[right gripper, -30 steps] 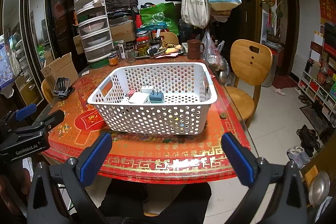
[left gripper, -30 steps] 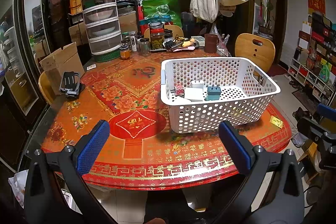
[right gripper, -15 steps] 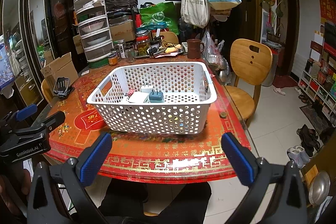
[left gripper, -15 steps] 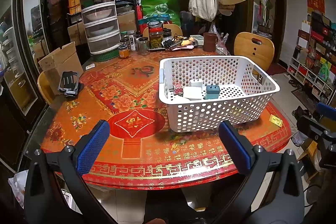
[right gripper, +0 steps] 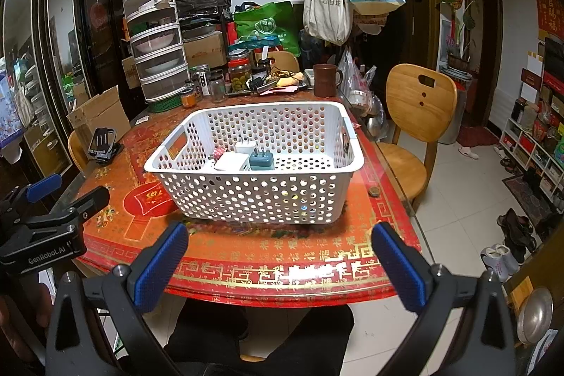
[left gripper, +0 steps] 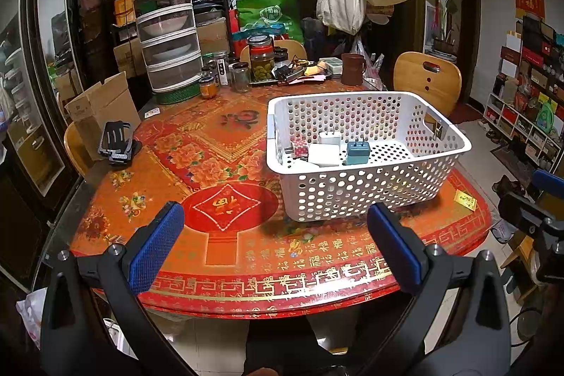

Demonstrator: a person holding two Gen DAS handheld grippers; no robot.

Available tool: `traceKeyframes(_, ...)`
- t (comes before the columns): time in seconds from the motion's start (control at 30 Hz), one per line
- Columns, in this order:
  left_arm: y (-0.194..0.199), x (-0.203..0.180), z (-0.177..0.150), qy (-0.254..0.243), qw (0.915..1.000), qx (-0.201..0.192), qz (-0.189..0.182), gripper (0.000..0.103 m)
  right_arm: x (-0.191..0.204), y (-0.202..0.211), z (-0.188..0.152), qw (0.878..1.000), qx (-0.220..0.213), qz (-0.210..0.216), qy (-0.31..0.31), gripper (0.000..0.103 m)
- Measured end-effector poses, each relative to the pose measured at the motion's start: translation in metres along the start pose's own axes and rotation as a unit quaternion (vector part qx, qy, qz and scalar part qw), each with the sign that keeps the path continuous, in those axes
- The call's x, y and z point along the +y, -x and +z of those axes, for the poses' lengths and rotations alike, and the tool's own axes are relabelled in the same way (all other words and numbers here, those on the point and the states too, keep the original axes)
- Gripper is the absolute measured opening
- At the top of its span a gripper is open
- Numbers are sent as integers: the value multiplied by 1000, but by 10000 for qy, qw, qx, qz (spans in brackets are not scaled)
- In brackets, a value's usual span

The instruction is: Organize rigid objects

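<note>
A white perforated basket (left gripper: 440,164) stands on the red round table (left gripper: 218,256); it also shows in the right wrist view (right gripper: 246,199). Inside lie a blue plug adapter (left gripper: 357,151), two white chargers (left gripper: 324,154) and a small red patterned cube (left gripper: 299,147); the blue adapter also shows in the right wrist view (right gripper: 261,160). My left gripper (left gripper: 275,245) is open and empty, held back over the table's near edge. My right gripper (right gripper: 280,261) is open and empty, also short of the basket.
A black phone holder (left gripper: 114,143) lies at the table's left. Jars (left gripper: 261,59), a stacked food cover tower (left gripper: 167,30) and a brown mug (left gripper: 352,68) crowd the far side. A wooden chair (right gripper: 416,115) stands to the right. A yellow tag (left gripper: 465,199) lies by the basket.
Both grippers stay open and nearly still; the view has only shifted slightly. Nothing on the table has moved.
</note>
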State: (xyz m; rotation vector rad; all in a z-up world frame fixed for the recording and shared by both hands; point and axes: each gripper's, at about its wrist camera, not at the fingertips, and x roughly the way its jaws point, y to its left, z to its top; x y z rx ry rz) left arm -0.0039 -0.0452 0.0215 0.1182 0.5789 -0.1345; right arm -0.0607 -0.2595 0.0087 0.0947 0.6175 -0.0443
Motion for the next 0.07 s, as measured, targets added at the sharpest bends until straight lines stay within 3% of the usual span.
traceKeyframes(0.07,1,2,-1,0,10000,-5,-34,103,0,0,0,10000,5,1,8,103)
